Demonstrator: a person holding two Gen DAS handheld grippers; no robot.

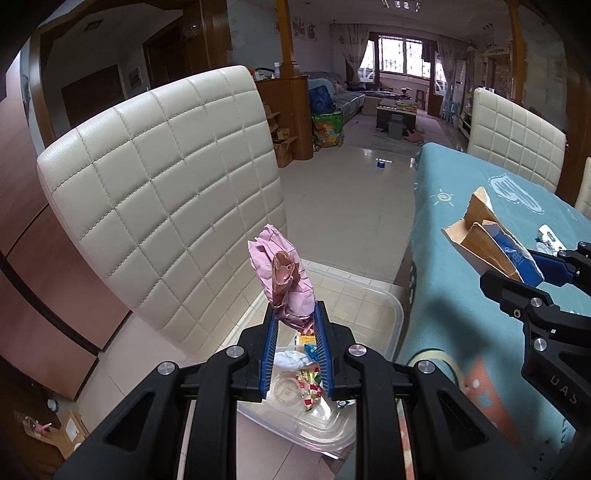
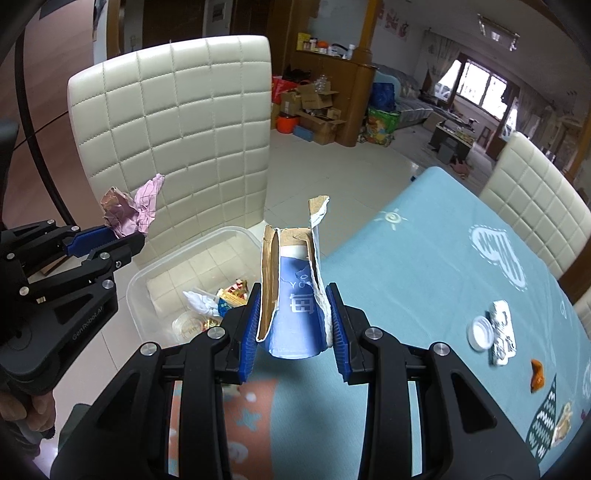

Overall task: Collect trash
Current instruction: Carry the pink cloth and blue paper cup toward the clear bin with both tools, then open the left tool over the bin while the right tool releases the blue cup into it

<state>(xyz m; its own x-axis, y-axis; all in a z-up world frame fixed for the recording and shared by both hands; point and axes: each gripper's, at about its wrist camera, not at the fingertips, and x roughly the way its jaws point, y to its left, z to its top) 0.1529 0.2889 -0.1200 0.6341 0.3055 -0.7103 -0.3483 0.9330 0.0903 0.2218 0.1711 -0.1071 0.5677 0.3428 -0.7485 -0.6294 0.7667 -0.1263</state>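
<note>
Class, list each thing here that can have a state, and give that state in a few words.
left gripper: shut on pink crumpled paper
right gripper: shut on torn blue carton
clear plastic bin: open, some trash inside
white bottle cap: loose on tablecloth

Daylight only, coming from the far window [image 1: 402, 55], which is blown out to white in both views. Glare streaks on the glossy floor tiles [image 1: 354, 192] ahead of the left gripper [image 1: 295, 354]. Ceiling spotlights [image 2: 496, 33] add little. Soft shadow on the teal tablecloth [image 2: 443, 266] just under the right gripper [image 2: 293, 325]. Heavy fisheye bowing: the chair back [image 1: 166, 192] curves, corners vignette to black. Centre is sharp; slight motion smear near the right edge on the white bottle cap [image 2: 482, 332].
</note>
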